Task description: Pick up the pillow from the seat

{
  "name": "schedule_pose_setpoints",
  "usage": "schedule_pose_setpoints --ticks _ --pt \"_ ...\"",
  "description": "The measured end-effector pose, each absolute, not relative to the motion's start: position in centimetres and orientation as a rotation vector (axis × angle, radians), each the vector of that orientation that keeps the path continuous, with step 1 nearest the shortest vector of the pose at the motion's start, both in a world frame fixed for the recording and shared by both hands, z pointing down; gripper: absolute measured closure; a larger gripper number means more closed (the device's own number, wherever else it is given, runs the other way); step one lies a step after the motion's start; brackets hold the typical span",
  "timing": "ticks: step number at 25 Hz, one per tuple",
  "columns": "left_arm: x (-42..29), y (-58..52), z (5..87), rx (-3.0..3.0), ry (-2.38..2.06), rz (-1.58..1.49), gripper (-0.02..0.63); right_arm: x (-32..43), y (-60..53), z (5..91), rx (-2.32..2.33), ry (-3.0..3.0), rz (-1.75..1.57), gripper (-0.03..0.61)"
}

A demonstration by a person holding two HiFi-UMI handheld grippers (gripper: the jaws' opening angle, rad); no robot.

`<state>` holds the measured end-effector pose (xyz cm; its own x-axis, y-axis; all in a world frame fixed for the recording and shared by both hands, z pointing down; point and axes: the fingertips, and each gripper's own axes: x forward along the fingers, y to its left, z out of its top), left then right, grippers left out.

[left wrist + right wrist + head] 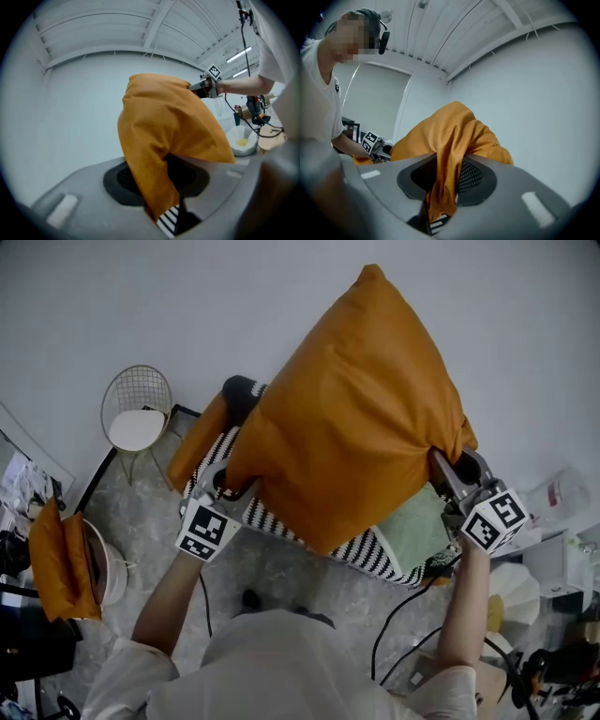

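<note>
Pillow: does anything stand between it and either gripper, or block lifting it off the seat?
Nothing visible does. The left gripper and right gripper each clamp the pillow directly, at opposite sides, and it hangs above the striped seat.

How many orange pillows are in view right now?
3. The raised pillow fills the middle; a second pillow lies on the striped seat left of it; a third pillow sits at far left. Others may hide behind the raised one.
</note>
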<state>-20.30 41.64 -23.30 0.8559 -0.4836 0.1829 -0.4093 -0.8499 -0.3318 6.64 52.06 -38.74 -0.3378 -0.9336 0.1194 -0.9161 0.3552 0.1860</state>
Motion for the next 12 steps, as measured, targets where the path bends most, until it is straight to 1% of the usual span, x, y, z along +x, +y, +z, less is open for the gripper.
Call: schedule_pose_setpoints --ticks 12 --pt "-17.7 45.8 -24.4 -2.736 0.757 -0.352 0.465 9.4 55.5 -40.2 1.622 -2.473 -0.191 0.477"
